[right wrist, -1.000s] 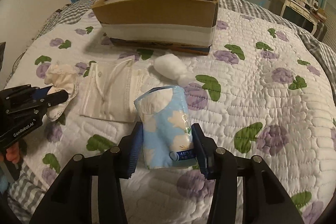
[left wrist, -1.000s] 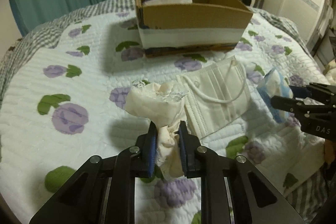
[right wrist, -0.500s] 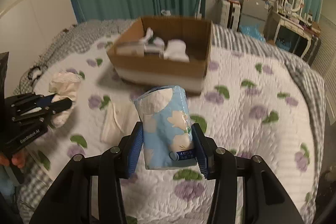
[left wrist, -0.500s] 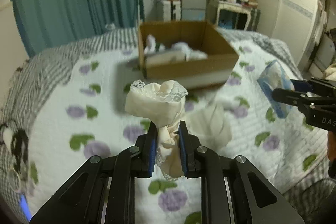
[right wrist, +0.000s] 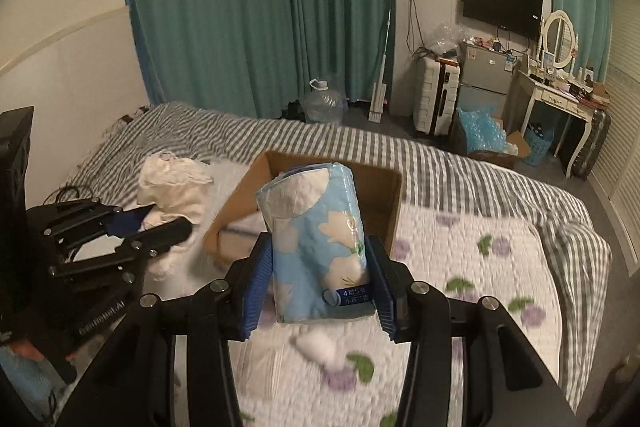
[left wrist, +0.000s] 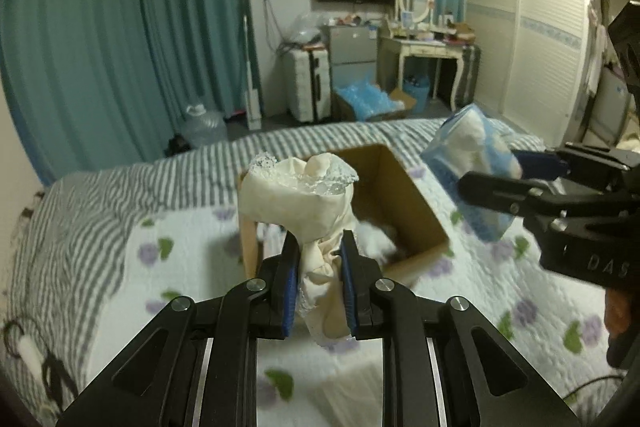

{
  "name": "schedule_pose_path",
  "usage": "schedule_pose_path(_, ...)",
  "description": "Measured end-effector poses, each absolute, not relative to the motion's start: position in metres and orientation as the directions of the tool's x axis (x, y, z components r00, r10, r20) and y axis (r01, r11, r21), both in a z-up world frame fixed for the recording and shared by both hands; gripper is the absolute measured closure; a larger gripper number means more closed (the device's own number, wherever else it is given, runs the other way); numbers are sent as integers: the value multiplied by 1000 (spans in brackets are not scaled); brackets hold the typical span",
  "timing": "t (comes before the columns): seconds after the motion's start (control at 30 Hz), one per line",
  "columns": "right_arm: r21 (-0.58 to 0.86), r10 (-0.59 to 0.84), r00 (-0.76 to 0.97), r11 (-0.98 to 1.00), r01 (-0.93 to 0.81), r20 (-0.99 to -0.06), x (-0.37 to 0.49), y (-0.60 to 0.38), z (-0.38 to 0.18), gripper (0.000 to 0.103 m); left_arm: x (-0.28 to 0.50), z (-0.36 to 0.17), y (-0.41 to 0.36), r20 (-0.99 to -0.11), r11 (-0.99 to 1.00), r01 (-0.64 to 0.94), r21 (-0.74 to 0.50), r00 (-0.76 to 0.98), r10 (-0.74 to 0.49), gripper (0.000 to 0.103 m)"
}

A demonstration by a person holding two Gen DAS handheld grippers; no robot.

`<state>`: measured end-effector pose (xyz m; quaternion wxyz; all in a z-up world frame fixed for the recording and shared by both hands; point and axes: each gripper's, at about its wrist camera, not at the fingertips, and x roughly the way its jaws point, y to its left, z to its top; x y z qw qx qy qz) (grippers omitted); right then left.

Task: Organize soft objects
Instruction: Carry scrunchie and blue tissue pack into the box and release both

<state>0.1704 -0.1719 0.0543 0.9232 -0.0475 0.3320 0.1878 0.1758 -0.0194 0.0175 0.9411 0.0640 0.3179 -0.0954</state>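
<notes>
Both grippers are up in the air over the bed, each one loaded. The left gripper point(left wrist: 319, 279) has its blue-padded jaws clenched on a cream cloth bundle point(left wrist: 298, 199), a crumpled piece with a lacy, see-through edge at the top; the fabric bulges above the pads and hangs below them. In the right wrist view that same bundle point(right wrist: 172, 187) sits off to the left, pinched in the left gripper point(right wrist: 160, 231), whose black body carries pale lettering that looks like "GenRobot.AI", though it is blurred here. The right gripper point(right wrist: 320, 279) grips a pack of tissues point(right wrist: 316, 243) between its blue pads, held upright: a light blue wrapper with white flower shapes, and a dark blue label near the bottom bearing a "4" and some small characters too blurred to read. From the left wrist camera the tissue pack point(left wrist: 472, 179) shows at the right, tilted, clamped in the right gripper point(left wrist: 504, 175), and the letters "DAS" are legible on that gripper's black housing. Below and ahead of both loads stands an open cardboard box point(left wrist: 416, 223) on the quilt point(left wrist: 192, 259), a white cover printed with purple flowers and green leaves; white soft items lie inside the box, partly hidden behind the cloth. In the right wrist view the box point(right wrist: 236, 211) sits just behind the tissue pack, and a small white cotton-like puff point(right wrist: 320, 345) lies on the quilt point(right wrist: 460, 267) beneath the gripper. A grey-and-white striped blanket point(right wrist: 440, 163) covers the far side of the bed.
</notes>
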Motion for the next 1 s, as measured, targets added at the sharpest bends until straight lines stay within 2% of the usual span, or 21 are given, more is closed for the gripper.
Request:
schedule_pose_path(0.17,51,308,695,930,-365,-650,224,-165,43,57,236,-9,-27,-656,972,225,69,744,-126,85)
schedule_pose_path(0.4,92,307,641,934,-346,-704,309,-164,-11,56,294,-52,-29,-702,972,215,95,707,-88,82)
schedule_pose_path(0.53,119,302,625,941,-317,-720,342,-167,-39,50,308,-65,-27,-717,972,212,103,693,-75,78)
schedule_pose_path(0.6,127,297,625,945,-302,-722,354,-170,-48,43,311,-68,-25,-723,974,206,95,687,-75,61)
schedule_pose_path(0.67,139,307,634,943,-301,-710,357,-173,-51,31,309,-66,-23,-715,977,194,86,695,-75,49)
schedule_pose_path(0.73,163,338,643,934,-317,-687,354,-176,-48,20,305,-62,-22,-704,978,185,98,707,-63,44)
schedule_pose_path(0.87,109,297,691,947,-303,-659,340,-177,-31,10,292,-45,-21,-688,979,165,117,724,-40,26)
schedule_pose_path(1.0,81,271,727,955,-286,-631,317,-183,4,5,267,-9,-16,-646,982,147,122,763,-34,25)
